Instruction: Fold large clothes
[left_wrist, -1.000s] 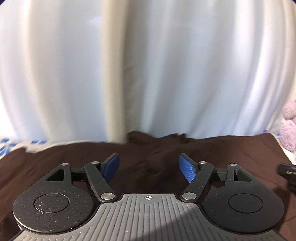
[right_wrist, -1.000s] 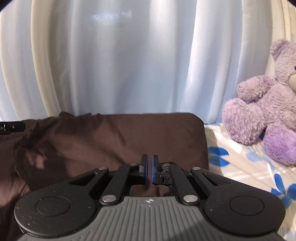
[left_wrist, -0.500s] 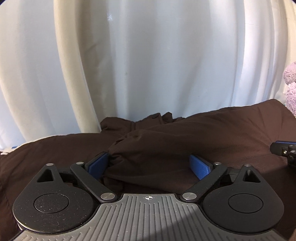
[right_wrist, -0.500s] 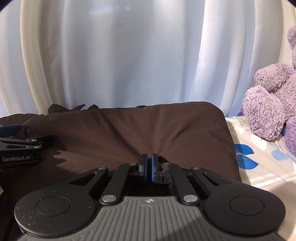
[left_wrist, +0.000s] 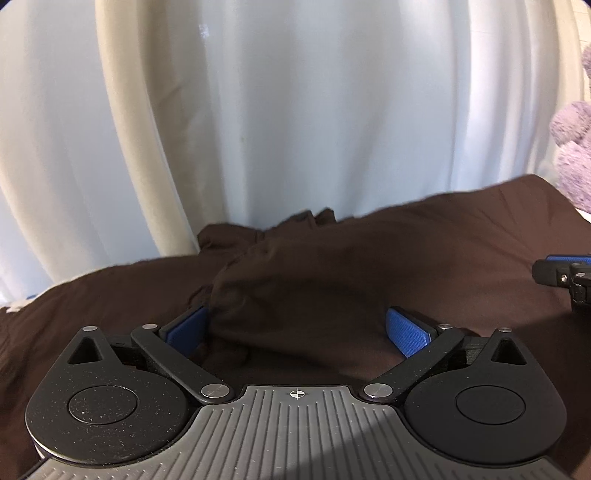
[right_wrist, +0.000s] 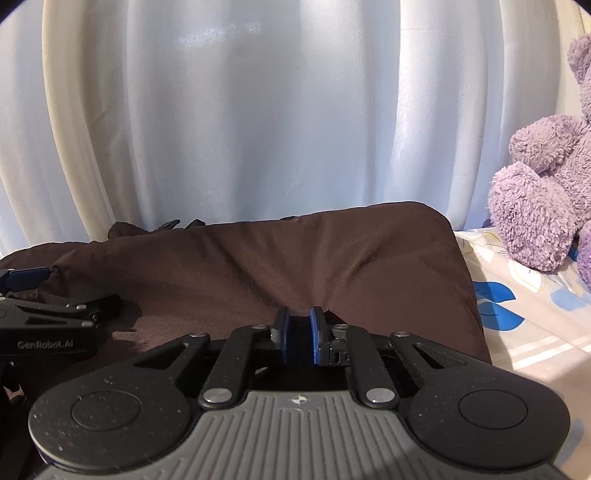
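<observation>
A large dark brown garment lies spread over the bed, its upper layer folded over with a rounded edge at the left. My left gripper sits low over that folded edge with its jaws opening to full width. Its blue pads stand apart and cloth lies loose between them. In the right wrist view my right gripper rests on the garment near its right edge. Its jaws are opening, a narrow gap shows between the pads, and creases in the cloth run into that gap.
White curtains hang close behind the bed. A purple teddy bear sits at the right on the sheet with a blue leaf print. The left gripper's finger shows at the left edge of the right wrist view.
Both grippers sank toward the garment and the folded layer came to rest on it. The left jaws spread wider off the cloth. The right pads, pressed together before, have parted slightly.
</observation>
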